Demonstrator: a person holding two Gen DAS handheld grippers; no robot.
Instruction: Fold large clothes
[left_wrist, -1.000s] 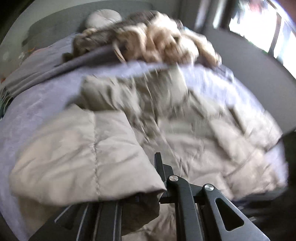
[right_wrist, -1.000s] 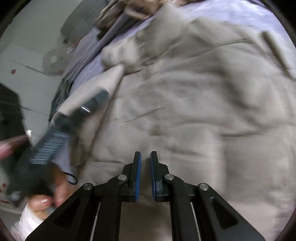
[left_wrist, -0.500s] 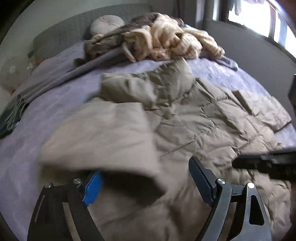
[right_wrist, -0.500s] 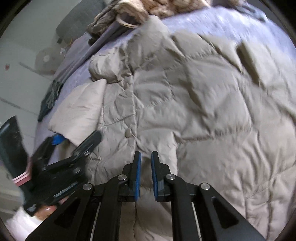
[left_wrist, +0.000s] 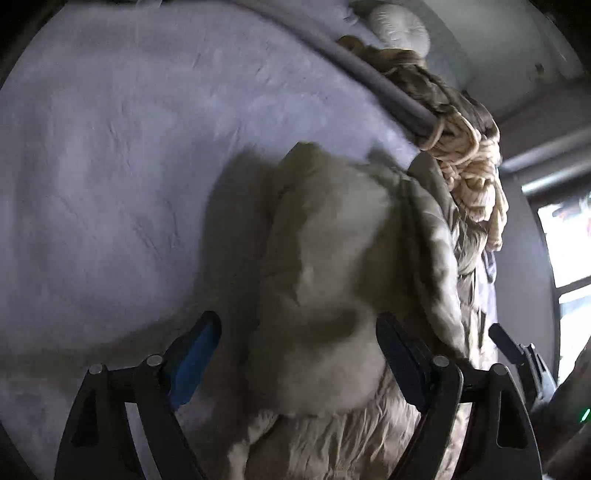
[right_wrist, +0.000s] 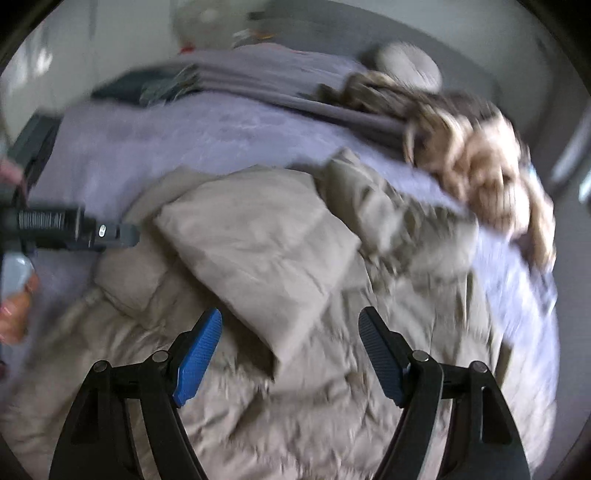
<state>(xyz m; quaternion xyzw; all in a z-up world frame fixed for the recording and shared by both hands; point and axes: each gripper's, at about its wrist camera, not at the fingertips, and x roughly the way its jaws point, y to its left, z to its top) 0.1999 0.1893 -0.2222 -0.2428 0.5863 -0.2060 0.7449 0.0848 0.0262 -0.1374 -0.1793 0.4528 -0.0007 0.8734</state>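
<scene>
On my left wrist view, the left gripper (left_wrist: 297, 356) has its jaws spread wide; they have just been narrowing a little after springing apart, and nothing is pinched between them. A blurred fold of the beige puffer jacket (left_wrist: 332, 258) shows in the gap beyond the blue pads (left_wrist: 192, 365), but the pads do not press on it. The jacket lies on the lavender bed cover (left_wrist: 110, 166), which fills the left half of my picture. Past the jacket's far edge I see a heap of cream and brown knitwear (left_wrist: 469, 170) and a round pale cushion (left_wrist: 399, 27) against the grey headboard. At the lower right edge a dark tip of the right gripper (left_wrist: 517, 350) pokes in, with a window (left_wrist: 569, 240) behind it.

On my right wrist view, the right gripper (right_wrist: 290, 354) also stands open, its jaws having just swung apart, and they are empty. Below them the jacket (right_wrist: 258, 251) is spread over the bed cover (right_wrist: 147, 147), with one sleeve folded across its body; the picture is smeared. The left gripper (right_wrist: 92, 230) reaches in from the left edge just beside that folded sleeve, and part of the person's hand (right_wrist: 14, 314) shows beneath it. The knitwear heap (right_wrist: 480, 155) lies at the far right, the cushion (right_wrist: 406, 62) behind it.
</scene>
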